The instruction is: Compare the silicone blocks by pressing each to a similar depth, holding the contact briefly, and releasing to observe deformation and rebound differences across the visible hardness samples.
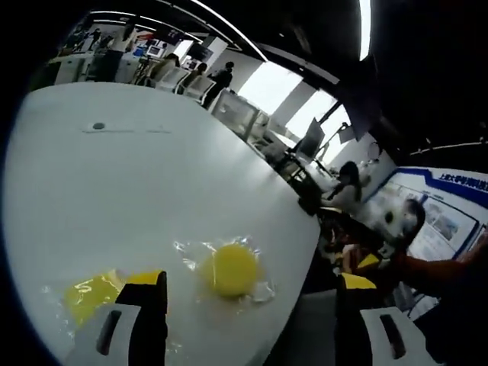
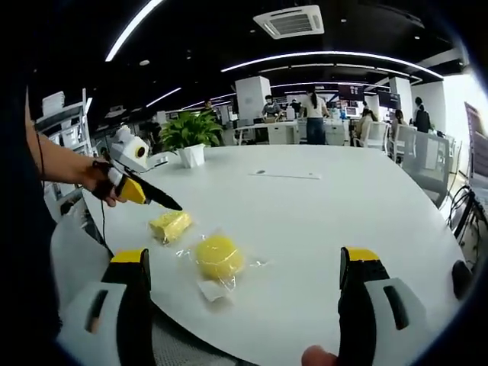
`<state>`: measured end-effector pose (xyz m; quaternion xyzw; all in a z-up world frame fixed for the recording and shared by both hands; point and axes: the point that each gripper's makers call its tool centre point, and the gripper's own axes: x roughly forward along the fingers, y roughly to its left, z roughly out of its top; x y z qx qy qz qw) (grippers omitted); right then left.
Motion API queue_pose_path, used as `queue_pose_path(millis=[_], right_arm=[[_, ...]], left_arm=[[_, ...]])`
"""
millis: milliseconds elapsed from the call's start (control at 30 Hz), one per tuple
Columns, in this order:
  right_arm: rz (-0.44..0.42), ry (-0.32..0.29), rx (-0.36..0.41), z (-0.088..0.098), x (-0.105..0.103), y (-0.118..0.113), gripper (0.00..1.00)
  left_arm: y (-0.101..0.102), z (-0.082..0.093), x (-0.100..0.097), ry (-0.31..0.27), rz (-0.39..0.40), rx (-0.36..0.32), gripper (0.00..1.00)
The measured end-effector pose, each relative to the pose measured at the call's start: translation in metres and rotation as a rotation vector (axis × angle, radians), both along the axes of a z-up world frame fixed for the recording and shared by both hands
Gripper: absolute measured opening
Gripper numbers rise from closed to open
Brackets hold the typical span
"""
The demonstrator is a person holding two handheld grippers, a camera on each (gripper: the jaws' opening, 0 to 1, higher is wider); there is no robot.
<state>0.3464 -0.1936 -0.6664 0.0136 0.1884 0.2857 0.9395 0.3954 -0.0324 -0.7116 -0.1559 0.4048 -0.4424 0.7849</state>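
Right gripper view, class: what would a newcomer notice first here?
Two bright yellow silicone samples in clear wrappers on the white table: a round silicone block near the table's edge and a squarer yellow block beyond it. Above them the left hand-held gripper reaches in from the left, its dark tips poised over the squarer one.

Yellow round block (image 2: 218,256), yellow oblong block (image 2: 170,225), white table (image 2: 320,221).
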Motion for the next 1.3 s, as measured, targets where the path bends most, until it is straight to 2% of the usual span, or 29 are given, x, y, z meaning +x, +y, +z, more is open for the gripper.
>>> queue_pose_path(millis=[100,167,233,300,467,767,833,867,1033,1133,1167,1200,1300], right_arm=[[0.005,-0.004,-0.002,0.001,-0.003,0.002,0.97],[0.015,-0.009,-0.007,0.003,-0.005,0.004,0.97],[0.02,-0.012,-0.011,0.004,-0.006,0.005,0.97],[0.02,-0.012,-0.008,0.005,-0.007,0.005,0.97],[0.016,-0.007,-0.003,0.003,-0.011,0.002,0.97],[0.03,0.004,-0.018,-0.001,-0.013,0.0,0.97],[0.03,0.005,-0.015,-0.001,-0.012,0.0,0.97],[0.029,0.007,-0.013,-0.001,-0.013,0.0,0.97],[0.028,0.023,-0.009,-0.008,-0.015,-0.003,0.97],[0.025,0.03,-0.003,-0.01,-0.016,-0.003,0.97],[0.025,0.031,-0.003,-0.01,-0.016,-0.003,0.97],[0.026,0.032,-0.007,-0.01,-0.016,-0.003,0.97],[0.028,0.037,-0.006,-0.012,-0.016,-0.003,0.97]], left_arm=[[-0.005,-0.016,0.004,0.025,-0.005,0.035,0.92],[-0.002,-0.037,0.005,0.075,0.013,0.106,0.89],[-0.002,-0.047,0.004,0.13,0.042,0.117,0.87],[-0.007,-0.048,0.007,0.133,0.051,0.084,0.82],[-0.014,-0.054,0.006,0.188,0.07,0.071,0.71],[-0.027,-0.07,0.0,0.275,0.104,0.08,0.59],[-0.03,-0.072,0.001,0.279,0.108,0.065,0.57],[-0.032,-0.073,-0.001,0.299,0.109,0.057,0.56],[-0.028,-0.075,0.001,0.307,0.119,0.082,0.48],[-0.025,-0.084,-0.003,0.289,0.102,0.136,0.38],[-0.023,-0.085,-0.004,0.267,0.088,0.161,0.35],[-0.03,-0.082,-0.004,0.259,0.086,0.13,0.35],[-0.035,-0.082,-0.006,0.281,0.085,0.125,0.35]])
